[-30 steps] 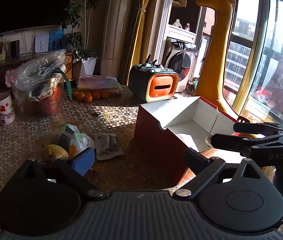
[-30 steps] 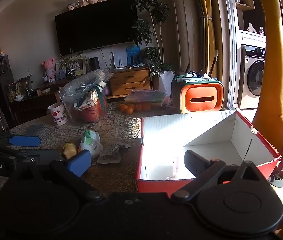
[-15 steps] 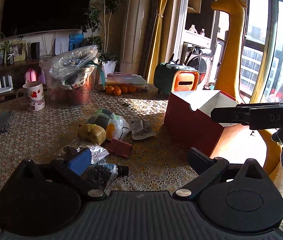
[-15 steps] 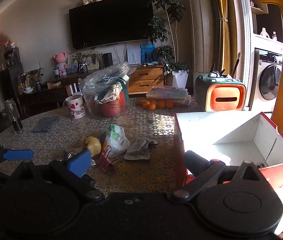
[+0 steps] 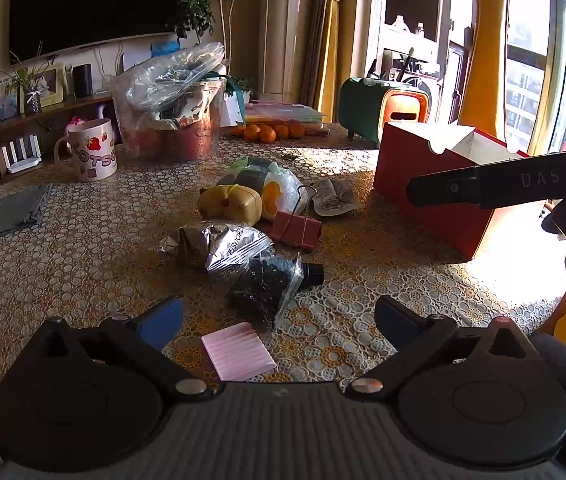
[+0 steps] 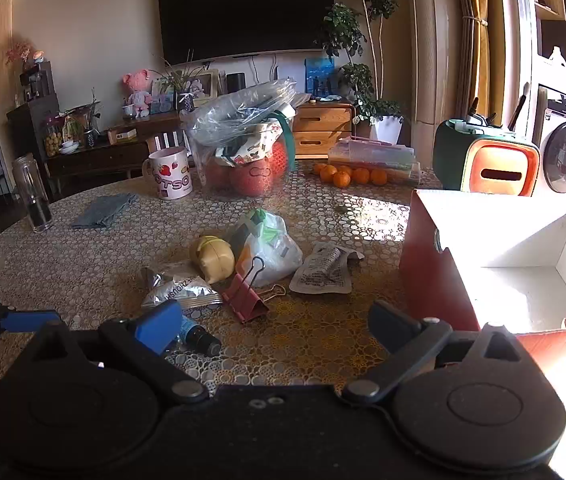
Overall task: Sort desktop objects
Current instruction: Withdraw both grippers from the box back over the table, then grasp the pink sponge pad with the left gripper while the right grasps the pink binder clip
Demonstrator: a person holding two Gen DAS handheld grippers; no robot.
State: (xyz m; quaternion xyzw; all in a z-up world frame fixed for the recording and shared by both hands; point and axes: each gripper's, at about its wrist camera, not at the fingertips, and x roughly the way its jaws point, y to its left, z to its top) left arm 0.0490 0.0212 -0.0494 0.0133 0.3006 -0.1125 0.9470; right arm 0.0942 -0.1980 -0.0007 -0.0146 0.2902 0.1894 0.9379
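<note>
Loose objects lie in a heap mid-table: a pink binder clip (image 5: 295,227) (image 6: 245,297), a yellow toy (image 5: 230,205) (image 6: 213,257), a silver foil packet (image 5: 219,243) (image 6: 179,288), a clear bag of black bits (image 5: 267,284), a white plastic bag (image 5: 279,191) (image 6: 269,247), a flat sachet (image 5: 333,196) (image 6: 323,269) and a pink pad (image 5: 239,351). A red box with a white inside (image 5: 435,184) (image 6: 523,248) stands open at the right. My left gripper (image 5: 279,320) is open and empty over the pink pad. My right gripper (image 6: 275,322) is open and empty, near the box's left wall.
A strawberry mug (image 5: 91,154), a clear tub with bags (image 5: 175,112), oranges (image 5: 267,132), a green-orange case (image 5: 387,112) and a grey cloth (image 5: 17,210) stand farther back. A glass bottle (image 6: 34,194) is at the left. The table edge runs at the right by the box.
Both grippers have pulled back and swung left, away from the box. The heap of objects has come into full view, and the pink pad now shows between the left fingers.
</note>
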